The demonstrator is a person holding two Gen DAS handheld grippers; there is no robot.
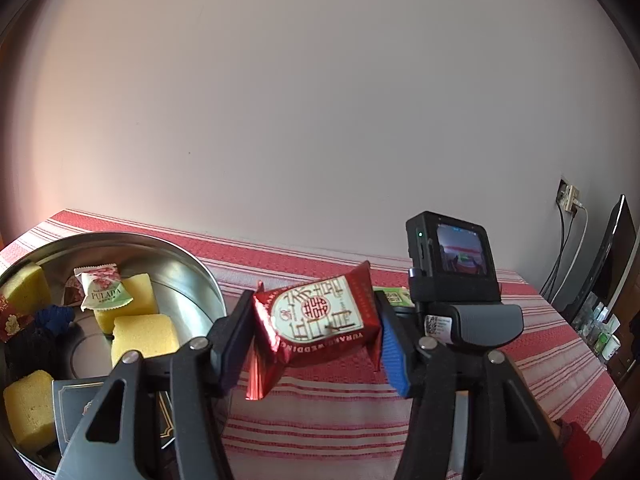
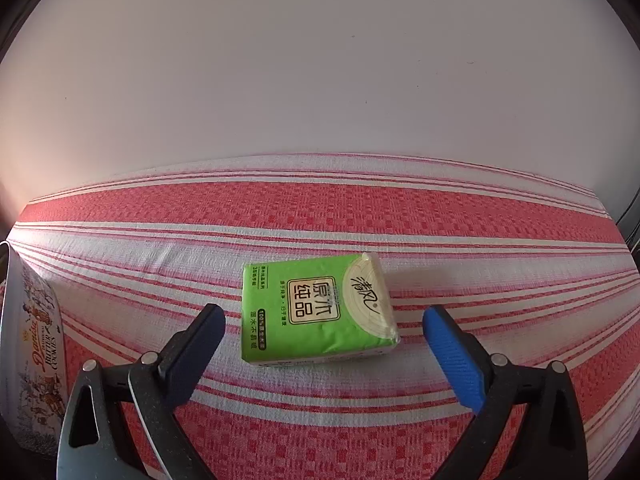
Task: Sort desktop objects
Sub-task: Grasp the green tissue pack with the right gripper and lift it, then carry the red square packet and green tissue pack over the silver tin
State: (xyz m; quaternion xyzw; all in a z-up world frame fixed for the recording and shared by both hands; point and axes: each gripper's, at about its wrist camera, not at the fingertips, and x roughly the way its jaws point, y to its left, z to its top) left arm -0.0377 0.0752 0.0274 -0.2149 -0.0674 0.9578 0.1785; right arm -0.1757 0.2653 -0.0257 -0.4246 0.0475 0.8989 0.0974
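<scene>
My left gripper (image 1: 314, 330) is shut on a red foil snack packet (image 1: 316, 320) and holds it above the striped tablecloth, just right of a round metal tin (image 1: 176, 264). The tin holds yellow cake pieces (image 1: 144, 334), a white Pulada candy (image 1: 105, 287) and dark items. My right gripper (image 2: 324, 340) is open, its fingers on either side of a green tissue pack (image 2: 318, 310) that lies flat on the cloth. The right gripper's body and its camera (image 1: 452, 256) also show in the left wrist view, with the tissue pack's edge (image 1: 394, 295) behind the packet.
A red and white striped cloth (image 2: 320, 208) covers the table up to a plain wall. The butter cookie tin's printed side (image 2: 34, 352) stands at the left of the right wrist view. A wall socket with cables (image 1: 570, 200) and a dark monitor (image 1: 612, 256) are at the far right.
</scene>
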